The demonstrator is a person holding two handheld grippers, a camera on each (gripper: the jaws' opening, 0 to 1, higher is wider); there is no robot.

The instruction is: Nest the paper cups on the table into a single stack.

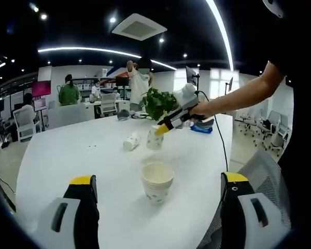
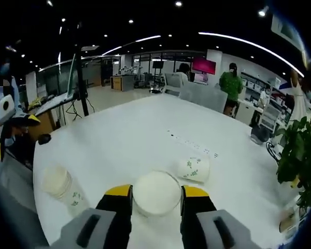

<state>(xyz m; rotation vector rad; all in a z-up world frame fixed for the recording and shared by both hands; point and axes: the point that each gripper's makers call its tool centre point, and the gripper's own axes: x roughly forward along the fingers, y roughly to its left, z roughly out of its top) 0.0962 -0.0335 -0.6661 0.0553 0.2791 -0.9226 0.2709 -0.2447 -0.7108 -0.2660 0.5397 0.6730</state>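
Note:
A stack of nested paper cups (image 1: 157, 181) stands on the white table (image 1: 67, 155), ahead of and between the jaws of my left gripper (image 1: 158, 179), which is wide open and holds nothing. Farther back, my right gripper (image 1: 163, 128), held by a person's hand, is shut on a single paper cup (image 1: 154, 139). Beside that cup another cup (image 1: 130, 141) lies on its side. In the right gripper view, my right gripper (image 2: 156, 191) clamps the cup (image 2: 156, 193), whose round white end faces the camera. The lying cup (image 2: 193, 168) is just beyond it and the stack (image 2: 62, 185) stands at the left.
A green potted plant (image 1: 159, 102) stands behind the cups, and shows again as the plant (image 2: 298, 150) at the right. A blue object (image 1: 202, 127) with a cable lies on the table's far side. Office chairs, desks and several people are in the background.

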